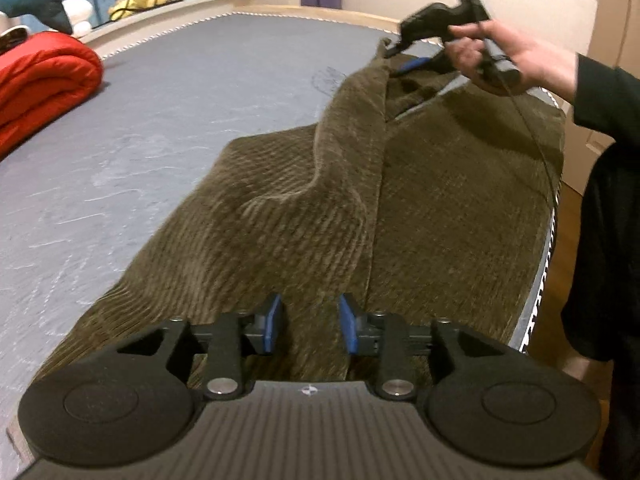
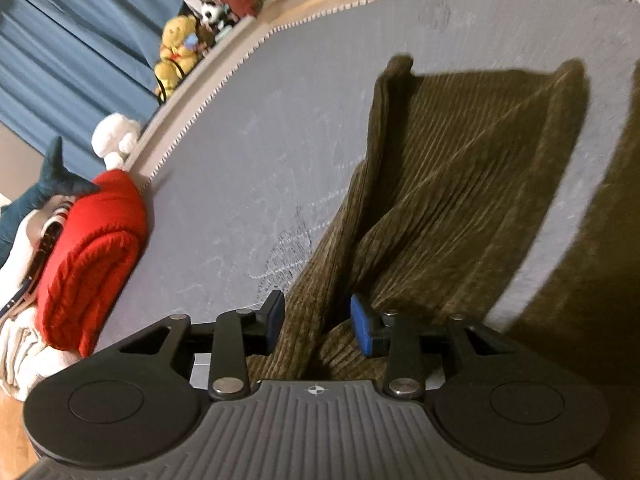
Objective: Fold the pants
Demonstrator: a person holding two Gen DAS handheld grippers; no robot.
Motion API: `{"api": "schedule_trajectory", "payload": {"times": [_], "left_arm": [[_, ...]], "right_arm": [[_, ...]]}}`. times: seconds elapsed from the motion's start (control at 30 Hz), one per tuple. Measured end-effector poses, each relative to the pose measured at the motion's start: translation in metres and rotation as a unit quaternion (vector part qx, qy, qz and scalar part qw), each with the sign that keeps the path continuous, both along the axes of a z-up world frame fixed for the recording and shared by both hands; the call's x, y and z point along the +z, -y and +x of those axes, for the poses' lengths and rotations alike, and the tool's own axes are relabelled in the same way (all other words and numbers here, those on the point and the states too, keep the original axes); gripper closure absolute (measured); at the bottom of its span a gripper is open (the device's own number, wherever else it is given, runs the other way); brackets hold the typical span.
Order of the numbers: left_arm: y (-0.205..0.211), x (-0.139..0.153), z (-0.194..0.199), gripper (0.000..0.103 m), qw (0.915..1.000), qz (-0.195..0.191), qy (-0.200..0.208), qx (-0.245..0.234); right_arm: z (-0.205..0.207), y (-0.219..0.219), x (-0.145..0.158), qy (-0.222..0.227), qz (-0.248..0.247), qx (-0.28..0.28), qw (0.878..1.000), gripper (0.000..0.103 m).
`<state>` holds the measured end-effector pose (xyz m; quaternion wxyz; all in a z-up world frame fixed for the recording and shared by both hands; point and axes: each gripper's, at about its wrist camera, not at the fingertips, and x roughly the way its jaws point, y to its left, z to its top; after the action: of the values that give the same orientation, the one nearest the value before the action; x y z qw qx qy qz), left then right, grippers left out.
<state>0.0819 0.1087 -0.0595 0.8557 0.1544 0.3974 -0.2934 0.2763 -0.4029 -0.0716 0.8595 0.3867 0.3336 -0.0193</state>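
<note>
Soft, thick corduroy pants (image 1: 304, 216) on bed (image 1: 160, 128), best pinched at seam edge; left gripper (image 1: 306, 326) part-open over cloth, right gripper (image 2: 318, 326) part-open astride a raised fold.

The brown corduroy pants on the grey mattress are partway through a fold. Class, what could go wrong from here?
1. The pants show a raised ridge; folding over it could trap a crease.
2. The right gripper has only a narrow fold between its jaws, which might slip out.
3. The cloth lies close to the mattress edge, so part could slide off.
</note>
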Motion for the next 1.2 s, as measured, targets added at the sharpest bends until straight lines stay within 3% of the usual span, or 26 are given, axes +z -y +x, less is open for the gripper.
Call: {"api": "schedule_trajectory", "payload": {"times": [0.17,0.27,0.33,0.37,0.5,0.7,0.87,0.97,1.07,1.2], "left_arm": [[0.013,-0.015,0.002,0.048,0.9994,0.029,-0.007,-0.020],[0.023,-0.027,0.000,0.044,0.9969,0.067,-0.001,-0.040],[0.027,-0.033,-0.002,0.044,0.9951,0.085,0.007,-0.050],[0.028,-0.034,-0.003,0.045,0.9948,0.086,0.009,-0.053],[0.025,-0.030,-0.001,0.081,0.9945,0.093,0.014,-0.044],[0.009,-0.008,-0.008,0.089,0.9973,0.062,0.029,-0.028],[-0.018,0.019,-0.029,0.091,0.9981,0.022,0.047,-0.034],[-0.036,0.030,-0.044,0.092,0.9971,0.011,0.044,-0.061],[-0.044,0.031,-0.060,0.092,0.9934,0.013,0.022,-0.112],[-0.031,0.017,-0.074,0.088,0.9801,0.063,-0.004,-0.188]], "right_arm": [[0.024,-0.006,-0.012,-0.020,-0.003,-0.003,1.000,0.064],[0.027,-0.011,-0.014,-0.019,-0.009,0.001,1.000,0.083],[0.027,-0.011,-0.011,-0.019,-0.013,0.002,1.000,0.087],[0.026,-0.010,-0.010,-0.018,-0.010,0.001,1.000,0.090],[0.014,-0.004,0.009,0.004,-0.013,0.004,1.000,0.092],[-0.030,0.006,0.048,0.037,-0.041,0.010,0.998,0.093],[-0.099,0.013,0.085,0.047,-0.080,0.000,0.996,0.094],[-0.153,0.012,0.092,0.018,-0.090,-0.013,0.996,0.094],[-0.204,0.005,0.085,-0.054,-0.106,-0.026,0.993,0.094],[-0.239,0.008,0.049,-0.149,-0.099,-0.024,0.984,0.090]]}}
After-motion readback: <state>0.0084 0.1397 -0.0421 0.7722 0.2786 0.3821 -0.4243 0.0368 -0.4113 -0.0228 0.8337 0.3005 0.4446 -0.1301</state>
